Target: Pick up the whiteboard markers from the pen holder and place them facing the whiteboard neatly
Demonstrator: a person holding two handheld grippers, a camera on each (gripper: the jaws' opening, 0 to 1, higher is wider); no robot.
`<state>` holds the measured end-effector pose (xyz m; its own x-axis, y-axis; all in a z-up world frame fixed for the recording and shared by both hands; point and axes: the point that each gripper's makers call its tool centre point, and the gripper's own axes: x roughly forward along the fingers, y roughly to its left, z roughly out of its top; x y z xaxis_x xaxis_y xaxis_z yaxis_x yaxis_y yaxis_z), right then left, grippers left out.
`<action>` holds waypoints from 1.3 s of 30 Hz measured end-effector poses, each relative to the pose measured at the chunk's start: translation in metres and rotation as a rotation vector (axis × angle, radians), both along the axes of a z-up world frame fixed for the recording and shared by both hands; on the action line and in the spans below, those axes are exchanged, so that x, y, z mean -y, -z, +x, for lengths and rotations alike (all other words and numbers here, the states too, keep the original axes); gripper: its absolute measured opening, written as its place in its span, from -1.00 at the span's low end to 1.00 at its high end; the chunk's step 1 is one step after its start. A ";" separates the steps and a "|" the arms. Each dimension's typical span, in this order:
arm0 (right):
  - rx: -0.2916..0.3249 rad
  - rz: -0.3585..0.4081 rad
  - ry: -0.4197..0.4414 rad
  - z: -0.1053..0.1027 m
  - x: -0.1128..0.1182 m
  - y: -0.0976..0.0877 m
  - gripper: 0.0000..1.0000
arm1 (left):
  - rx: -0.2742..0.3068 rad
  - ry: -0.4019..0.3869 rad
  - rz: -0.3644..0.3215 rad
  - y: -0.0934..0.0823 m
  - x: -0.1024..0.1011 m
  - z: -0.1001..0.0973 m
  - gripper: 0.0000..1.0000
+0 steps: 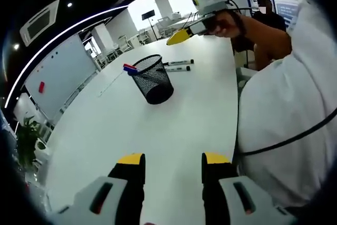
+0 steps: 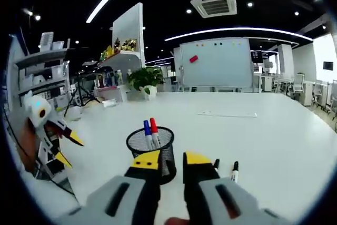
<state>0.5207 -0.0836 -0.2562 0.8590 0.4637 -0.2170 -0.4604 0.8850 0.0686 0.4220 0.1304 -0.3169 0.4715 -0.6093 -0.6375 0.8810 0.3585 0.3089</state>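
Both tongs released, nothing gripped — right tongs (image 2: 167, 163) just over mesh pen holder (image 2: 151, 150) w/ blue marker (image 2: 147, 131) + red marker (image 2: 154, 130) inside, two markers (image 1: 178, 65) flat on bench (image 1: 174, 125) beside it, left tongs (image 1: 172, 163) well back.

4 markers (image 2: 153, 131); 1 pen holder (image 2: 151, 152); 2 grippers (image 2: 171, 163).

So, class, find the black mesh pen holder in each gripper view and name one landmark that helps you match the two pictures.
Left gripper view: the pen holder stands on the white table, above centre, two markers lying just beyond it.
Right gripper view: the pen holder sits low at centre, right behind the yellow-tipped jaws, with a blue and a red marker standing in it.
Shared landmark: the whiteboard with a red item stuck on it.
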 end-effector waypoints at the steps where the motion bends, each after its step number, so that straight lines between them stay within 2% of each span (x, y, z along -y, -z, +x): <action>1: 0.005 -0.014 -0.009 0.000 -0.002 -0.001 -0.70 | 0.004 0.000 -0.003 -0.001 0.001 0.000 -0.11; 17: 0.037 -0.150 -0.153 0.010 -0.032 -0.016 -0.70 | 0.003 0.019 -0.004 -0.001 0.009 -0.001 -0.11; 19: 0.031 -0.153 -0.167 0.013 -0.036 -0.017 -0.70 | 0.002 0.021 -0.001 0.000 0.009 -0.001 -0.11; 21: 0.008 -0.104 -0.185 0.013 -0.042 -0.020 -0.70 | -0.002 0.022 -0.001 0.001 0.010 -0.001 -0.11; 23: 0.005 -0.097 -0.208 0.014 -0.047 -0.022 -0.70 | -0.005 0.017 -0.002 0.001 0.010 0.001 -0.11; 33: 0.004 -0.156 -0.238 0.025 -0.061 -0.018 -0.70 | -0.004 0.018 -0.005 0.000 0.009 0.001 -0.11; 39: 0.002 -0.201 -0.260 0.029 -0.070 -0.008 -0.70 | -0.001 0.018 -0.007 0.000 0.008 0.001 -0.11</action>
<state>0.5493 -0.0139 -0.2483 0.7182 0.6155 -0.3246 -0.6727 0.7336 -0.0972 0.4227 0.1222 -0.3164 0.4596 -0.6221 -0.6338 0.8877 0.3445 0.3055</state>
